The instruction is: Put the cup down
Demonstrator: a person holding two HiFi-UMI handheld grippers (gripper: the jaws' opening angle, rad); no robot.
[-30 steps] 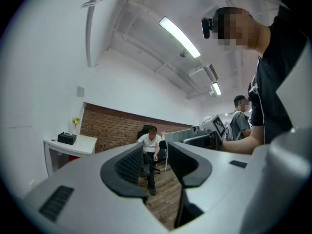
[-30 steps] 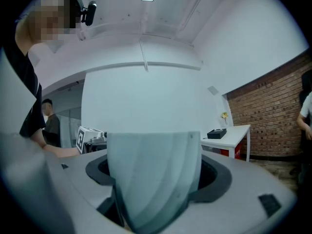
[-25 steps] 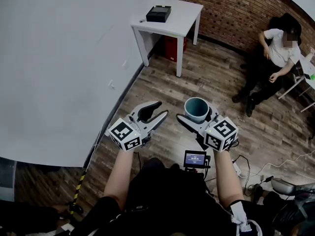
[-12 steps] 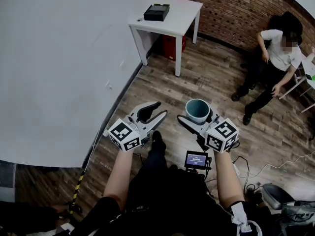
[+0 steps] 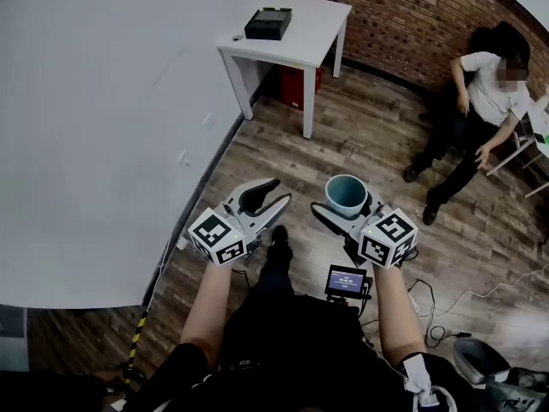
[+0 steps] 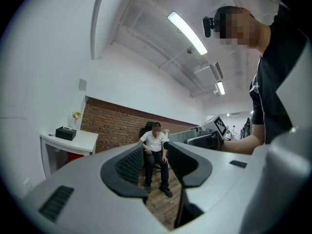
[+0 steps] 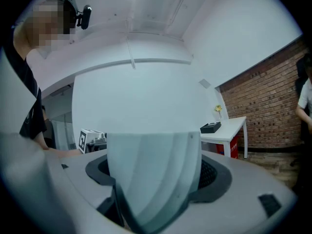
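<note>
From the head view: the right gripper is carrying the cup, jaws set wide on either side of it. The cup is upright, mouth up, held in the air above the wooden floor. The left gripper rides alongside it, jaws open with nothing in them. Ahead by the wall stands a white surface with a black box on it. A person sits over by the brick wall.

Left gripper view: the left gripper has a clear gap between its pads. Only the seated person shows through it, far off. The surface and box are off to the left.

Right gripper view: the cup fills the gap of the right gripper. The dark pads press on both its sides. Beyond it on the right, the surface and box stand against the brick.
</note>
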